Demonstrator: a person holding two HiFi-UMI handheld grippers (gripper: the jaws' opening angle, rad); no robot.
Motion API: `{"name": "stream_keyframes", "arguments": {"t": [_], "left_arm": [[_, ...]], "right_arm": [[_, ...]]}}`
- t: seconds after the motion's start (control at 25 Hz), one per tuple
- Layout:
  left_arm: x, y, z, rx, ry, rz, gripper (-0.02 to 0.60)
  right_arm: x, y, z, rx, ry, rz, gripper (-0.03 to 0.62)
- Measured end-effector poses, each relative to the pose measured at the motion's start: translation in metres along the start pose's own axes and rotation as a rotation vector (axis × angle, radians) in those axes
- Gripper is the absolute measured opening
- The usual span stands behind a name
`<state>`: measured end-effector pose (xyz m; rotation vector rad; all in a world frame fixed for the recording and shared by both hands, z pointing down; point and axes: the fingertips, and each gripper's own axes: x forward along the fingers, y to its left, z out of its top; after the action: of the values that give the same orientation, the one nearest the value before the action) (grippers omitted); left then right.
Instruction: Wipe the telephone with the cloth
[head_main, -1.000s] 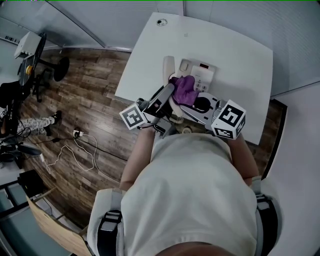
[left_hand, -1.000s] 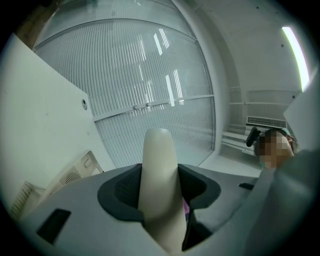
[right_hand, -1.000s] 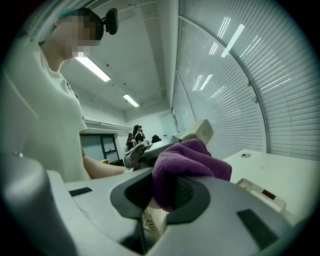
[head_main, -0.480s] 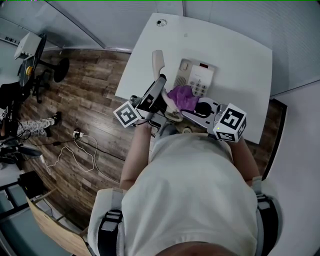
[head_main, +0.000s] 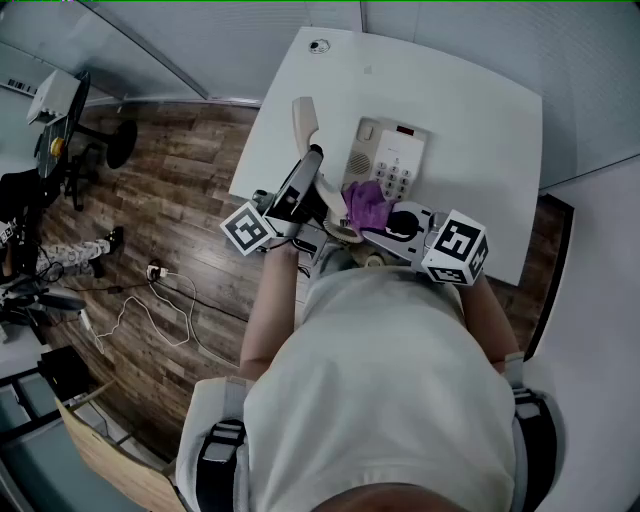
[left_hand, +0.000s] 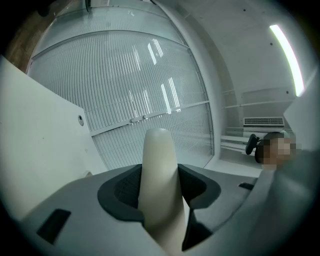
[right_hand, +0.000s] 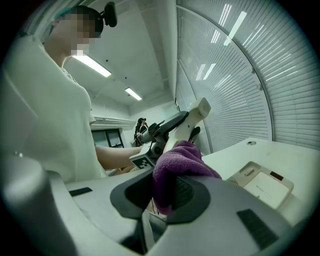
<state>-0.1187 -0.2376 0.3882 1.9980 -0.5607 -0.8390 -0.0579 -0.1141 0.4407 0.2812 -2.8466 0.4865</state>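
Note:
The beige telephone base (head_main: 388, 157) sits on the white table (head_main: 470, 110), its cradle bare. My left gripper (head_main: 312, 165) is shut on the cream handset (head_main: 303, 124), lifted off the base and held up to its left; that handset (left_hand: 160, 185) fills the jaws in the left gripper view. My right gripper (head_main: 372, 222) is shut on the purple cloth (head_main: 367, 204), which hangs at the near edge of the base. In the right gripper view the cloth (right_hand: 177, 165) bulges from the jaws, with the handset (right_hand: 192, 122) raised beyond it and the telephone base (right_hand: 261, 183) at the right.
A small round grommet (head_main: 319, 46) sits at the table's far corner. Wood floor (head_main: 180, 200) with a white cable (head_main: 150, 310) lies left of the table. Slatted wall panels (left_hand: 145, 100) stand behind the table.
My left gripper lifted the handset off the cradle and swung it left and up. The cloth moved from the middle of the base toward its near edge.

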Motion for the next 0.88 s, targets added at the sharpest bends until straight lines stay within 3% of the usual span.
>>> {"name": "stream_keyframes", "arguments": {"t": [0.24, 0.48, 0.68, 0.88], "left_arm": [[0.000, 0.004, -0.003, 0.025, 0.024, 0.032, 0.224], [-0.006, 0.032, -0.020, 0.073, 0.089, 0.177, 0.224], [-0.011, 0.060, -0.037, 0.042, 0.115, 0.286, 0.224], [-0.008, 0.081, -0.046, 0.182, 0.212, 0.378, 0.224]], "right_arm": [[-0.006, -0.017, -0.008, -0.001, 0.026, -0.095, 0.063], [-0.022, -0.045, -0.004, 0.007, 0.003, -0.285, 0.063], [-0.042, -0.070, 0.008, -0.004, -0.065, -0.438, 0.063], [-0.067, -0.092, 0.024, 0.018, -0.171, -0.587, 0.063]]}}
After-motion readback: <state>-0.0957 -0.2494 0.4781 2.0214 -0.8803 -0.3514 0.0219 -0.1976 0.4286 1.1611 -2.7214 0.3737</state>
